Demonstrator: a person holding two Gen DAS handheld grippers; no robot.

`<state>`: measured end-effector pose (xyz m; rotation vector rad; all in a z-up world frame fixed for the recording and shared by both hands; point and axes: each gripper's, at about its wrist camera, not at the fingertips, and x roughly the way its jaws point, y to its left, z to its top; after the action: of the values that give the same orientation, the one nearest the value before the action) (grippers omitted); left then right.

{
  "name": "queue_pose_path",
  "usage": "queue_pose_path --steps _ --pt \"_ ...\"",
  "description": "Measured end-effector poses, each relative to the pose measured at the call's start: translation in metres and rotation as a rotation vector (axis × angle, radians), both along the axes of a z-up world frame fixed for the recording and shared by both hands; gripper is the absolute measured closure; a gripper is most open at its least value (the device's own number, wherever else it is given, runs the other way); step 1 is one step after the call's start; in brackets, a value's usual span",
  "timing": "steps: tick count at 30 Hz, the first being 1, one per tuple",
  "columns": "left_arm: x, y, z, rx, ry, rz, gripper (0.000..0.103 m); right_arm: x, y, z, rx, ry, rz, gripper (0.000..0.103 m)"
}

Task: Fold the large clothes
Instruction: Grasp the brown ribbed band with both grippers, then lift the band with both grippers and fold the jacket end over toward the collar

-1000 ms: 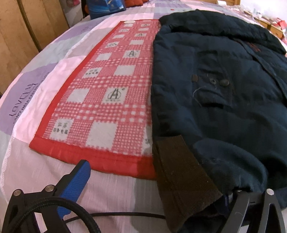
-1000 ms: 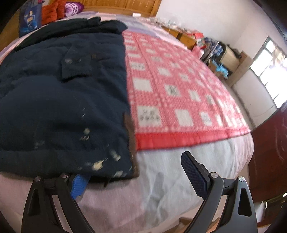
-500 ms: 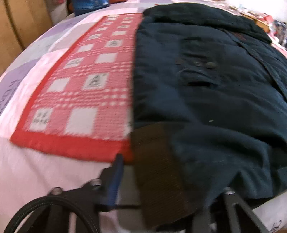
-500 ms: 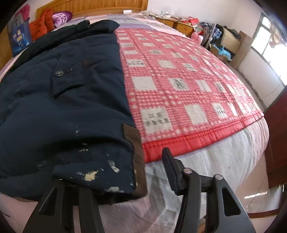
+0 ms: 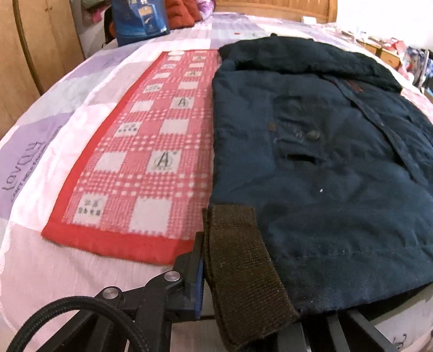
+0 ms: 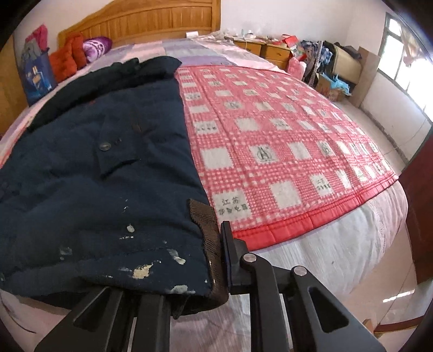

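A dark navy padded jacket lies flat on the bed, collar at the far end; it also shows in the right wrist view. Its hem ends in brown ribbed bands at both near corners. My left gripper is shut on the left brown band; one finger shows, the other is hidden under the cloth. My right gripper is shut on the right brown band at the paint-flecked hem.
A red and white checked blanket lies under the jacket on the pale quilted bed. A blue bag and red cushions sit near the wooden headboard. Cluttered nightstands and boxes stand at the right.
Both grippers moved in to the jacket's hem corners and closed on the brown bands; one second ago both were open.
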<state>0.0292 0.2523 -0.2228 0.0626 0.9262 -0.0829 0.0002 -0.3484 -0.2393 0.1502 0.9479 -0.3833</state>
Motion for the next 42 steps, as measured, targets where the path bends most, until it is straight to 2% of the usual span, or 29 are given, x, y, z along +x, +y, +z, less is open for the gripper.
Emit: queue_pose_path --steps 3,6,11,18,24,31,34,37,42 --pt "-0.002 0.000 -0.006 0.005 0.030 -0.005 0.088 0.001 0.003 -0.004 0.003 0.038 0.016 0.088" --pt "-0.008 -0.003 0.006 0.006 -0.005 -0.014 0.088 -0.003 0.006 0.004 -0.002 0.017 0.025 0.088" --pt "-0.017 0.002 0.010 0.015 0.019 -0.033 0.088 -0.019 0.006 0.017 0.006 0.010 0.036 0.088" --pt "-0.060 0.001 0.026 0.034 0.067 -0.067 0.088 -0.059 0.013 0.037 0.027 0.043 0.044 0.088" --pt "-0.111 0.008 0.048 0.043 0.155 -0.080 0.088 -0.114 0.023 0.064 0.052 0.125 0.071 0.088" --pt "-0.165 0.010 0.062 0.052 0.330 -0.076 0.088 -0.172 0.030 0.101 0.090 0.248 0.063 0.088" --pt "-0.155 0.006 0.067 0.058 0.365 -0.079 0.088 -0.172 0.027 0.117 0.091 0.261 0.074 0.088" --pt "-0.122 0.007 0.084 0.040 0.317 -0.051 0.088 -0.149 0.026 0.140 0.066 0.208 0.114 0.089" --pt "-0.048 -0.001 0.126 0.055 0.212 -0.051 0.088 -0.079 0.013 0.175 0.047 0.081 0.172 0.090"
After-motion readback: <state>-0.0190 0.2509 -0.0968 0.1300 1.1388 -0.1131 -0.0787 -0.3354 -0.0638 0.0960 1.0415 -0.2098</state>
